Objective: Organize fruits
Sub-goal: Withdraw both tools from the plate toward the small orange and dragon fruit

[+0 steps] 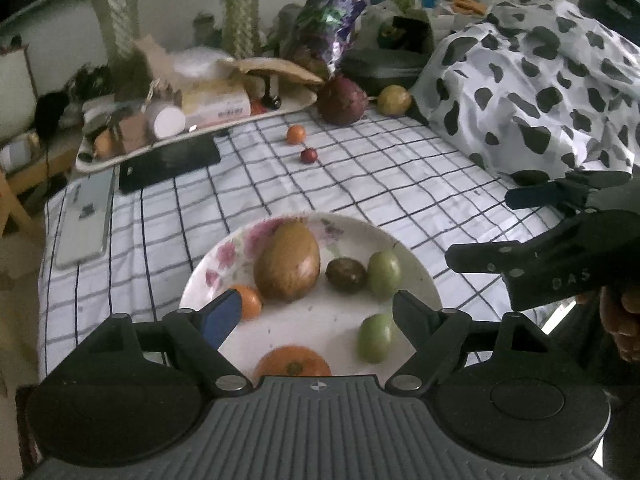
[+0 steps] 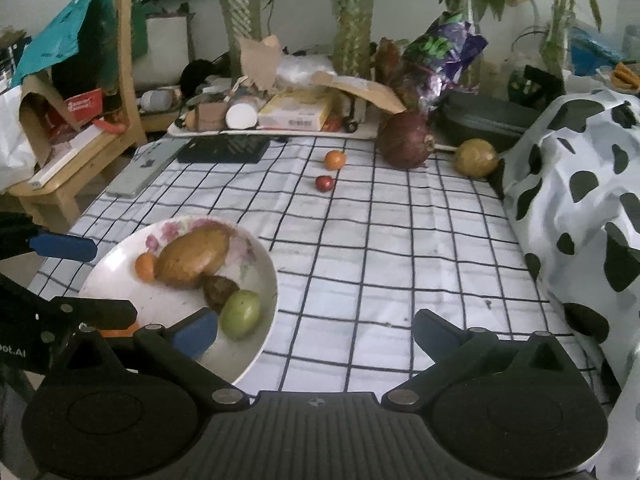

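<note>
A flowered white plate (image 1: 344, 236) (image 2: 256, 316) on the checked cloth holds a brown mango (image 1: 287, 261) (image 2: 194, 256), a dark passion fruit (image 1: 346, 275), two green fruits (image 1: 384, 273) (image 1: 374, 337) and two oranges (image 1: 249, 301) (image 1: 294, 362). My left gripper (image 1: 316, 312) is open and empty over the plate's near side. My right gripper (image 2: 316, 334) is open and empty, its left finger over the plate's right edge. Loose on the cloth lie a small orange (image 1: 295, 134) (image 2: 334, 159), a small red fruit (image 1: 309, 155) (image 2: 324, 183), a dark red dragon fruit (image 1: 342, 100) (image 2: 405, 141) and a yellow fruit (image 1: 394, 100) (image 2: 476, 157).
A cluttered tray (image 1: 192, 136) (image 2: 276, 133), a black phone (image 1: 170, 163) (image 2: 224, 149) and a silver phone (image 1: 85, 220) (image 2: 145, 168) lie at the back left. A cow-print cloth (image 1: 532, 92) (image 2: 576, 208) heaps up on the right. Plants stand behind. A wooden chair (image 2: 60, 184) is left.
</note>
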A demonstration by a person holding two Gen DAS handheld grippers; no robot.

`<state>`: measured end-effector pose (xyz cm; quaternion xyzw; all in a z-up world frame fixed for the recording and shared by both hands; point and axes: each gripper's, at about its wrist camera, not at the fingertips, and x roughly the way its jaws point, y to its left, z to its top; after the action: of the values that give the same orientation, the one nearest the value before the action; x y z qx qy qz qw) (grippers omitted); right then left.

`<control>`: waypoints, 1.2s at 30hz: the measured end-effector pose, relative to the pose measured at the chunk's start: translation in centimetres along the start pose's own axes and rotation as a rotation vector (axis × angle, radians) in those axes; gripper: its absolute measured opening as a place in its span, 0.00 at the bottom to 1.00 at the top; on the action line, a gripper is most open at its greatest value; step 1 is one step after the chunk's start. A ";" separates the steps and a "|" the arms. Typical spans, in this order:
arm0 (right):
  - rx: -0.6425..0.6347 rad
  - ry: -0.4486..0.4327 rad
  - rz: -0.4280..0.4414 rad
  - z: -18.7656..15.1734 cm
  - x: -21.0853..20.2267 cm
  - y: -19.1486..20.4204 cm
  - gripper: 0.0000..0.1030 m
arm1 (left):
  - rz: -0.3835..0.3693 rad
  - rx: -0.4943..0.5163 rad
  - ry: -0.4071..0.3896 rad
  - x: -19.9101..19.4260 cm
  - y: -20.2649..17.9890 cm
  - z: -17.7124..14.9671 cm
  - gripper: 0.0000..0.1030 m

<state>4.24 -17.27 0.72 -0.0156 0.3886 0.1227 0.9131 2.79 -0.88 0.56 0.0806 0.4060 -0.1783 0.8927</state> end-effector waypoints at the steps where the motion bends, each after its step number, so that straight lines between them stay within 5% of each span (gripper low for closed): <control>1: 0.004 -0.004 -0.006 0.1 0.0 -0.1 1.00 | 0.000 0.007 -0.007 0.0 -0.2 0.1 0.80; 13: 0.039 -0.040 -0.078 1.1 1.2 -1.5 1.00 | -0.013 0.071 -0.089 1.0 -0.5 2.3 0.80; 36: 0.011 -0.039 -0.133 4.4 5.5 -3.9 1.00 | -0.073 0.029 -0.058 6.2 2.4 6.5 0.79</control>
<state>11.94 -19.38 -0.39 -0.0340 0.3696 0.0596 0.9267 11.97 -2.10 0.13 0.0733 0.3799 -0.2189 0.8958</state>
